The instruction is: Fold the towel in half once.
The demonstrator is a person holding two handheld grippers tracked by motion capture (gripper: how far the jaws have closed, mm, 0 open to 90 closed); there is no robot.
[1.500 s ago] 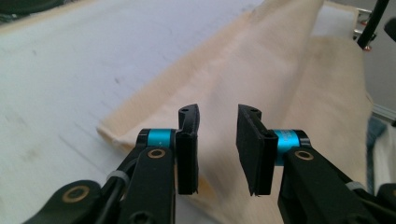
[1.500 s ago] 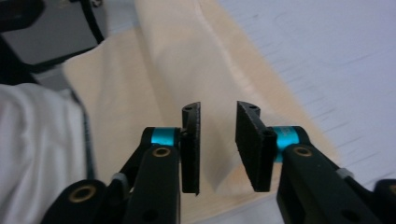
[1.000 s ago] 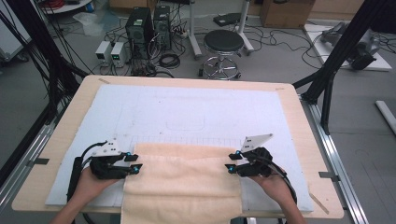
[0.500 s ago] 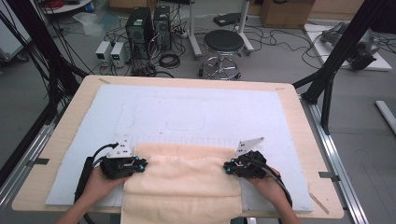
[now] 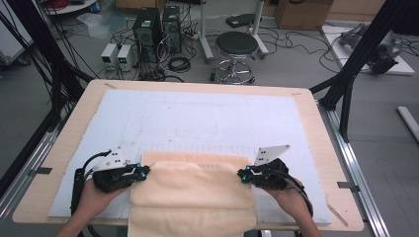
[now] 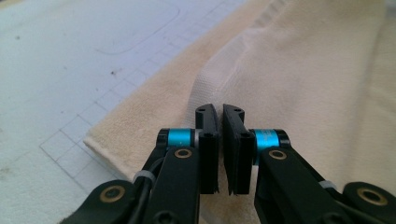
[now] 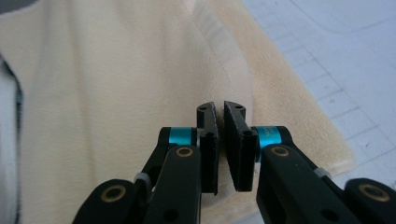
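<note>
High view sets the left gripper (image 5: pixel 143 172) and right gripper (image 5: pixel 240 174) at opposite side edges of the cream towel (image 5: pixel 192 190). Left gripper view and right gripper view add that each pair of jaws has just been closing and now pinches a raised fold of towel, with more cloth spreading ahead.

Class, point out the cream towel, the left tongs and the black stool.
cream towel (image 5: pixel 197 190), high view, middle of its folded top layer.
left tongs (image 5: pixel 144 171), high view, jaw tips.
black stool (image 5: pixel 236 43), high view, seat.

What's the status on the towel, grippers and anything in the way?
Left gripper and right gripper shut on the towel side edges. Towel hangs over the table near edge. Nothing in the way.
</note>
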